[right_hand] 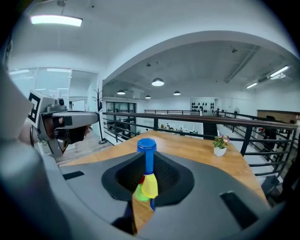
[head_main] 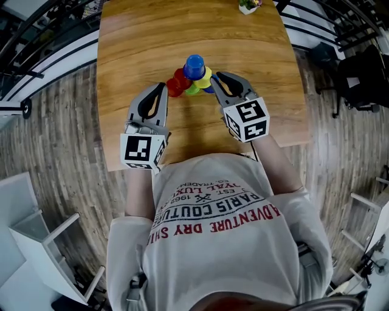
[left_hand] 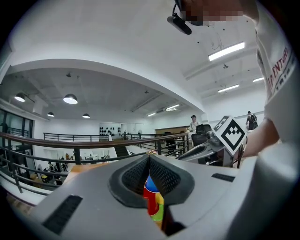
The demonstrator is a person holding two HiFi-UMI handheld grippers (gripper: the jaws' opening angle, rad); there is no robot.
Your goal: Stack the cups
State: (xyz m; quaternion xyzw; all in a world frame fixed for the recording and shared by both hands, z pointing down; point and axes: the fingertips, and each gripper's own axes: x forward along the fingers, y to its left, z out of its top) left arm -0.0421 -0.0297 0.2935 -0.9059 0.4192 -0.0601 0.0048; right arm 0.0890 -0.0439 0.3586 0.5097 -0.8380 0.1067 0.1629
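On the wooden tabletop (head_main: 140, 36), centre, ahead of the person: 1 tight cluster of cups, upright, its long axis vertical. Contents: blue cup (head_main: 194, 65) on top; red cup (head_main: 178, 82) on the left flank; yellow cup (head_main: 206, 78) on the right flank; green cup (head_main: 192, 90) at the near side. Item: left hand-held gripper (head_main: 160, 86), jaws together at the tips, nothing between them, pointing at the red cup from just beside it. Item: right hand-held gripper (head_main: 219, 75), jaws drawn close with a thin slit left; the cluster shows through that slit. Whether a pad bears on the yellow cup cannot be told. Bearing: the cluster lies forward of and between both tips, with the right one the nearer, at the yellow cup's edge. Judged consequence: any next approach runs inward and slightly forward from the right. Unrelated: 1 potted plant (head_main: 249, 5), far edge, well apart.
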